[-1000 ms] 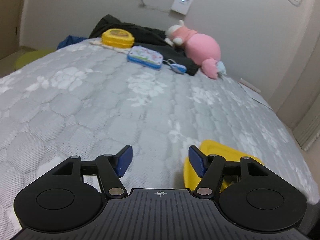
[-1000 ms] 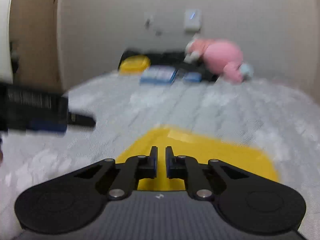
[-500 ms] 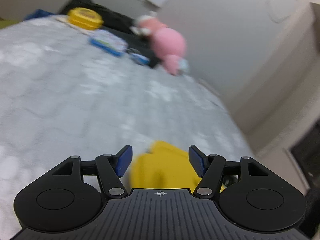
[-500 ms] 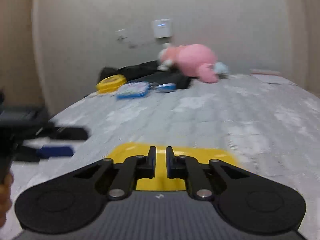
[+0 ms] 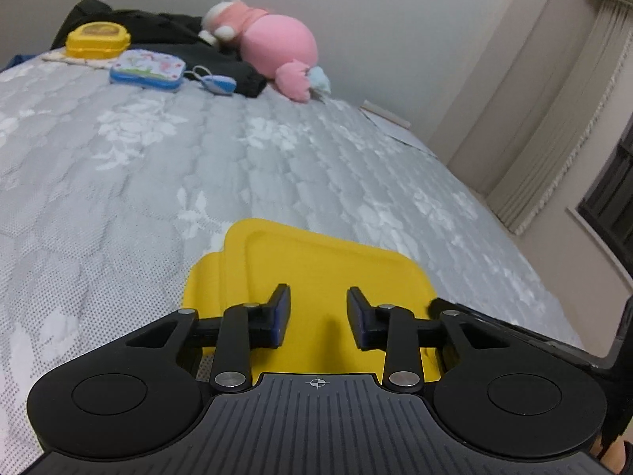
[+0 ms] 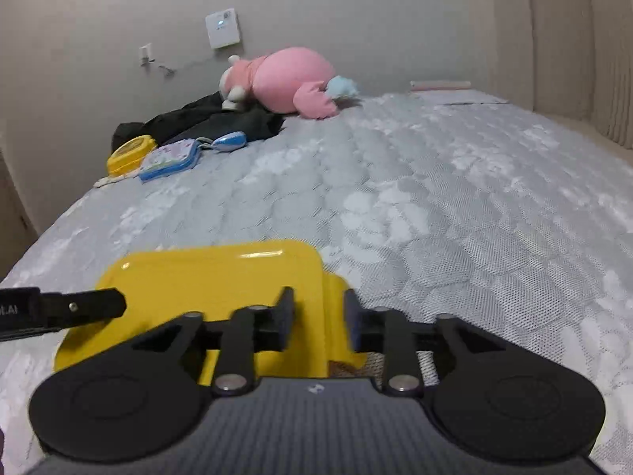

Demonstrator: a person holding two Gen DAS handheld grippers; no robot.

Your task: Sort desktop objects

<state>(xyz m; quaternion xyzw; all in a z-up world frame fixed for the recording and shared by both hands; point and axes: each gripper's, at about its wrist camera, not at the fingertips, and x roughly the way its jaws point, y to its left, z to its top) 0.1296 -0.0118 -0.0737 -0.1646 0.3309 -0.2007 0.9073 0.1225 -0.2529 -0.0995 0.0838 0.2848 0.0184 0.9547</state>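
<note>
Black tool (image 5: 318, 318) with blue pads (image 5: 281, 308), silver screws.

Grey quilted mattress (image 5: 277, 150) w/ floral pattern; plain beige walls (image 6: 356, 12); wall panel (image 6: 222, 30) w/ lit LED; pleated curtain (image 5: 569, 126) at right.

Tray (image 5: 316, 261) near on mattress (image 5: 158, 166) — plush toy (image 5: 277, 47), boxes (image 5: 146, 67) far behind

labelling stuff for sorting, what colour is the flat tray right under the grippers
Plain yellow tray, no pattern; it shows best in the left wrist view.
</note>
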